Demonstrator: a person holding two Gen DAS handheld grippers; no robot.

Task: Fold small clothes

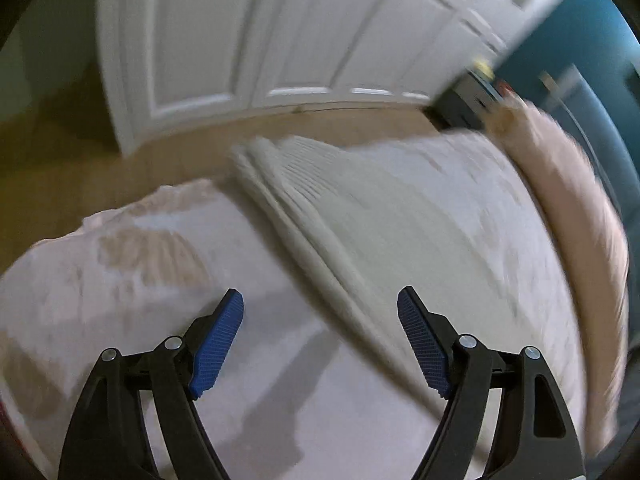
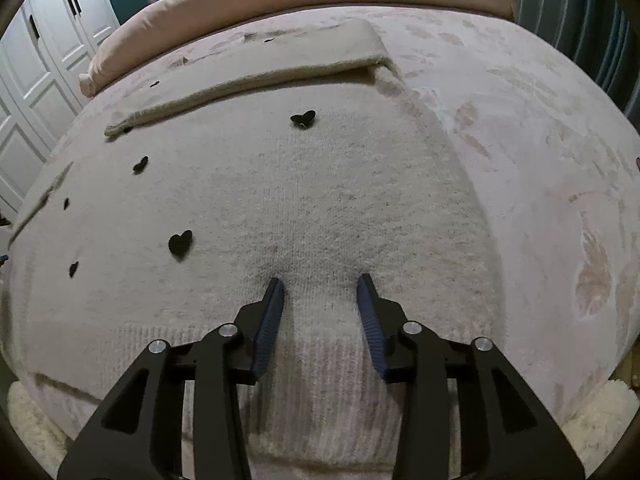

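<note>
Clearly the knitted sweater (image 2: 304, 200), spread across the bed (image 2: 540, 160) at frame centre, looked soft and floppy, best pinched at its ribbed hem where the right gripper (image 2: 320, 280) pressed half-open, while the left gripper (image 1: 320, 300) hovered wide apart.

Fuzzy knit sweater (image 2: 320, 208), matt

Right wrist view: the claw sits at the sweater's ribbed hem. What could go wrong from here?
The right claw is open, pressing into the sweater; closing may pinch only the top layer, or the bedspread beneath. The folded sleeve could slide loose if the hem is lifted. The left claw is open over the bed in a blurred view, so it may not hold the other side.
</note>
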